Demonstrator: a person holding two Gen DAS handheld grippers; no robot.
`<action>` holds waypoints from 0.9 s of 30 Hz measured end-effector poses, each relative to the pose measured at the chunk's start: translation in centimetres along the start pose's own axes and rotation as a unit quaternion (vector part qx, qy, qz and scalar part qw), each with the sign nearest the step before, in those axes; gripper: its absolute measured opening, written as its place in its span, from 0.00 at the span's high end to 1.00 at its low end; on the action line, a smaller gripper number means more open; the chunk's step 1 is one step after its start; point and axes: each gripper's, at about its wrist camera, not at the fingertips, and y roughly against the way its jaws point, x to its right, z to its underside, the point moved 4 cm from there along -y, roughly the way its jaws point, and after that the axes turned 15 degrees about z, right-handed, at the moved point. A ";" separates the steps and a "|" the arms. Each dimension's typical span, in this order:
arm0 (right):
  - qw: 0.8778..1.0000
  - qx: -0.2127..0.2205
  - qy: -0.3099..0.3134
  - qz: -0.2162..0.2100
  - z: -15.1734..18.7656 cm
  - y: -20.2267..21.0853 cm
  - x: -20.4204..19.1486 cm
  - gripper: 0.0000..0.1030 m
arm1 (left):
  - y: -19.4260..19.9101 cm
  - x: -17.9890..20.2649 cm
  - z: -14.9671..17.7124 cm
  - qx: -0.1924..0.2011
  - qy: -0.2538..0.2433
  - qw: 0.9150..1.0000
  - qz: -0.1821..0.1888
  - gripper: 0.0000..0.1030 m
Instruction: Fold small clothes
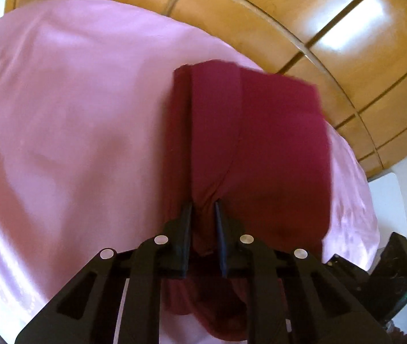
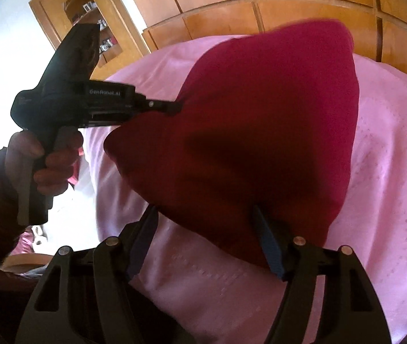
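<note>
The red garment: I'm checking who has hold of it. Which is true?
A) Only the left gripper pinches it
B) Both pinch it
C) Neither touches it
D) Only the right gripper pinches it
A: the left gripper has its fingers closed on a bunch of the red garment, while the right gripper stands wide open, the cloth only brushing one finger, above the pink bedcover.

Matt crimson knit garment lies on a satiny pink bedspread before glossy wood panelling.
</note>
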 end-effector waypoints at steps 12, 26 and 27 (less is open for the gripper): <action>0.999 0.043 -0.029 -0.016 -3.4 5.3 3.4 0.32 | 5.2 4.1 -1.3 0.110 -0.004 0.994 0.022 0.25; 0.997 0.027 -0.029 0.073 -6.3 -1.7 5.4 0.32 | -1.6 -1.9 0.3 0.055 -0.017 0.998 -0.027 0.25; 0.997 0.029 -0.038 0.059 -6.6 -1.2 5.6 0.29 | -1.6 -1.9 0.2 0.055 -0.024 0.998 -0.021 0.25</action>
